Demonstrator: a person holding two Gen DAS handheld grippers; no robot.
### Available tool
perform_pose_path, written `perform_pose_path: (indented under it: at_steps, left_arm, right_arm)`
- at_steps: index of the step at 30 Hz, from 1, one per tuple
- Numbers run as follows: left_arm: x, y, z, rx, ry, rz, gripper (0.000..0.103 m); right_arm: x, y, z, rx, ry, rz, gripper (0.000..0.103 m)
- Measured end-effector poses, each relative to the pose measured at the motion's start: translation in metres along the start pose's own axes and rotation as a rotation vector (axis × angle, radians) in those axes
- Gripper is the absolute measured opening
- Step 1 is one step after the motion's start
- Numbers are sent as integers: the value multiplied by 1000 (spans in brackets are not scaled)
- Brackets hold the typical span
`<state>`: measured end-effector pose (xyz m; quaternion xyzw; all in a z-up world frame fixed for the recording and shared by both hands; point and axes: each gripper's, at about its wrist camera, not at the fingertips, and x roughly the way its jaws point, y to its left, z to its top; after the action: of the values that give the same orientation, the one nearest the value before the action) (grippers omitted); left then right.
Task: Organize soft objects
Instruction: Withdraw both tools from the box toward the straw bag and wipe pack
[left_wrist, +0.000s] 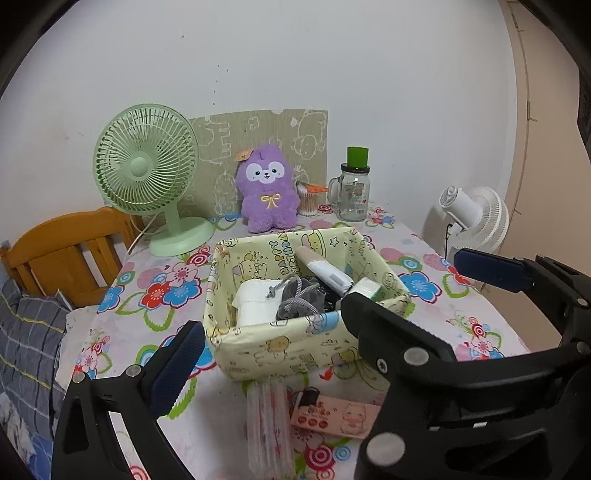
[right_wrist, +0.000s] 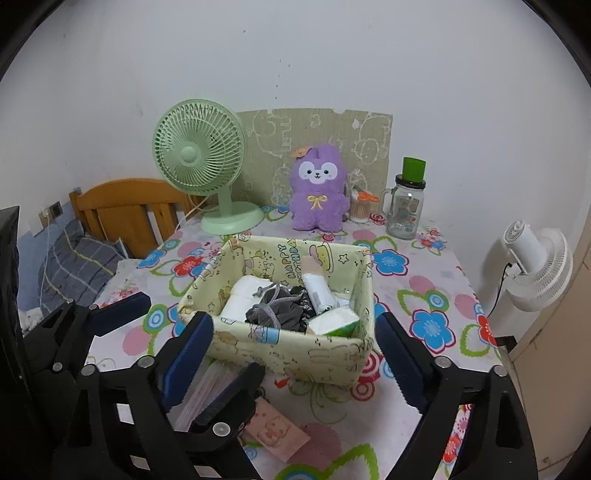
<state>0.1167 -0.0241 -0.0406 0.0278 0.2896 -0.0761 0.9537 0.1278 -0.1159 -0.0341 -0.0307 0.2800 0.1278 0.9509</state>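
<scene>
A yellow cartoon-print fabric basket (left_wrist: 295, 350) (right_wrist: 295, 350) stands mid-table. It holds a white tissue pack (left_wrist: 255, 299) (right_wrist: 243, 295), a grey drawstring pouch (left_wrist: 299, 299) (right_wrist: 277, 310), a folded umbrella (left_wrist: 325, 269) (right_wrist: 316, 284) and a green-white pack (right_wrist: 334, 325). A purple plush toy (left_wrist: 267, 188) (right_wrist: 318, 188) sits upright behind the basket. My left gripper (left_wrist: 280, 350) is open and empty at the basket's near side. My right gripper (right_wrist: 291, 350) is open and empty, its fingers on either side of the basket's front. The right gripper's fingers also cross the left wrist view.
A green desk fan (left_wrist: 147, 177) (right_wrist: 201, 162) stands back left. A glass jar with a green cap (left_wrist: 354, 192) (right_wrist: 406, 203) and a cotton-swab tub (left_wrist: 308, 199) stand back right. A clear plastic packet (left_wrist: 267, 424) and a pink card (left_wrist: 332, 417) lie in front of the basket. A white fan (right_wrist: 535, 266) stands off the table's right edge.
</scene>
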Motion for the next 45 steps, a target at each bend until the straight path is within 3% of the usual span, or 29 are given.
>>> perform_pose_path:
  at_steps: [13,23,45]
  left_arm:
    - [-33,-10,-19,3,-22,5,103]
    - [-37,-14,-39,31,-9,7,103]
    - [11,-1,-82,69,125,5,101]
  right_arm:
    - [-33,4,-18,6,-19,21,97]
    - [-38,9,-42,-1,-25,38,97]
    - [18,10,-82,-37,96,39,97]
